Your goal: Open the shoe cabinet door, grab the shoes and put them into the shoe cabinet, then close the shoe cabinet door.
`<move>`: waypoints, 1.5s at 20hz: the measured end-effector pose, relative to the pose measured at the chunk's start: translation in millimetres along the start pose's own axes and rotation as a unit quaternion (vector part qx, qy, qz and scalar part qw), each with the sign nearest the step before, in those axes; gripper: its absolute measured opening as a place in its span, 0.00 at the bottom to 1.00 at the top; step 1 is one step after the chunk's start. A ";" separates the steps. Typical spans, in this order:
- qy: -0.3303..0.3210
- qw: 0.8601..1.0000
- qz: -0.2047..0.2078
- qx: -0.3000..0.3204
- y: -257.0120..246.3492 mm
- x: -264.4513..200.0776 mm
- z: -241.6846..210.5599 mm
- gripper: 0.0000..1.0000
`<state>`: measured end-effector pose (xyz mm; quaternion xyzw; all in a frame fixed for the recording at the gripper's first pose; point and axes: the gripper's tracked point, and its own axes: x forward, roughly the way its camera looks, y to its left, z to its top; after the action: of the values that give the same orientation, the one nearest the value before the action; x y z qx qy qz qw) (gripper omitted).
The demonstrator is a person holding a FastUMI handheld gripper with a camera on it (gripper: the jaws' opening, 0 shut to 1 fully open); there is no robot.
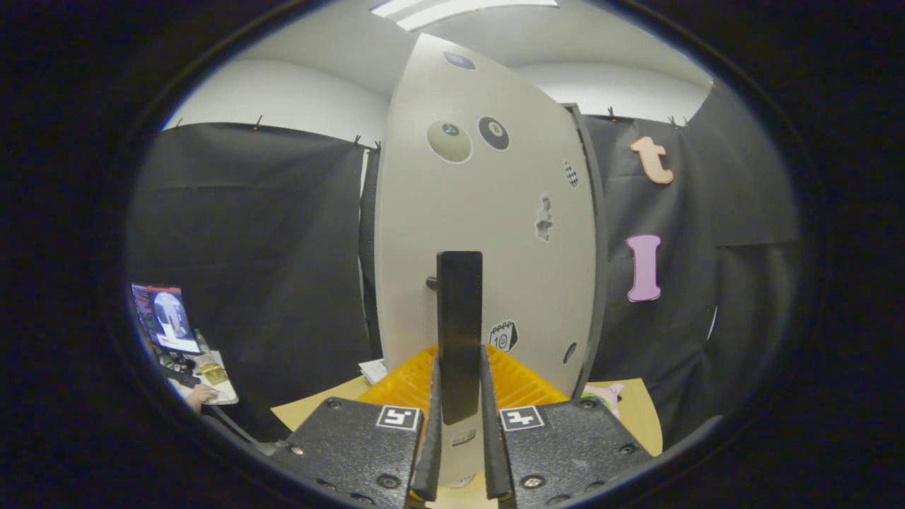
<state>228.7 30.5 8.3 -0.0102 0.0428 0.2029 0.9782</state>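
Gripper view showed the tool [459, 452] with its two fingers [430, 452] drawn close together, clamped on the dark upright handle [459, 332] of the shoe cabinet door [488, 233]. Both fingers pressed on the handle's lower part, one on each side, and the handle rose from between them toward 12 o'clock. A short dark stud joined the handle to the door at its 9 o'clock side.

That door was a tall pale panel standing straight ahead of the fingers, with several round and odd-shaped stickers scattered over its upper half and a few more lower down toward 4 o'clock. A dark frame edge ran along its 3 o'clock side.

Beyond the fingers, at the foot of the door, sat a yellow ribbed tray [516, 385] on a tan surface [311, 410]. At 8 o'clock from the tool, well apart, a lit monitor [166, 318] stood, with a person's hand [201, 394] below it.
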 end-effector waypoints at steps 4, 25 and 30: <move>-0.011 0.999 -0.034 -0.012 -18.6 -7.5 0.5 0.27; -0.060 0.985 -0.164 0.002 -121.8 -36.6 -1.1 0.05; -0.073 0.985 -0.158 0.004 -133.3 -40.7 -1.1 0.32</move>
<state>244.5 -108.0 11.1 0.0020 -0.0298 0.0456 0.9985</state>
